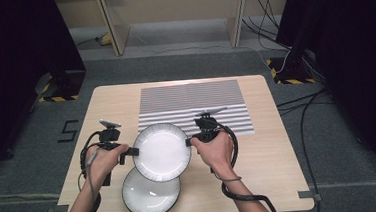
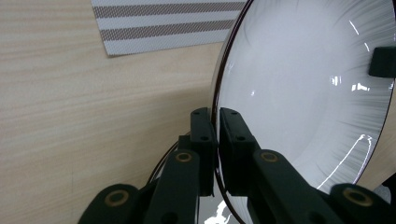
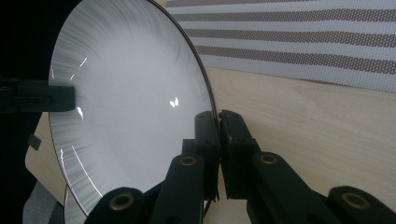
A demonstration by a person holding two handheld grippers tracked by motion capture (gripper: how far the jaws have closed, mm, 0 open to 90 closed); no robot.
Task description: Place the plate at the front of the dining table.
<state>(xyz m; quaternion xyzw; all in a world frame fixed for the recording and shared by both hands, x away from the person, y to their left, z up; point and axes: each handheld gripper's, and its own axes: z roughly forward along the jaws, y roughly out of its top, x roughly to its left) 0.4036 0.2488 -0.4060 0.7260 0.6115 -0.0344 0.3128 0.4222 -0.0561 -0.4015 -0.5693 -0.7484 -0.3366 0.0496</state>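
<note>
On the table [image 1: 274, 145], two white plates, top plate [image 1: 161, 151] pinched by left gripper [image 1: 133, 152] and right gripper [image 1: 189, 142], second plate [image 1: 149, 196] below, one striped mat [image 1: 193, 101].

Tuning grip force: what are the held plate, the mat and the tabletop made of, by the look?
Held plate: likely glazed ceramic; glossy white with sharp highlights, thin dark rim, fine radial streaks.
Striped mat: looks like woven vinyl or fabric; mesh texture in the brown stripes, matte.
Table: light wood-grain surface, matte; could be laminate.
</note>
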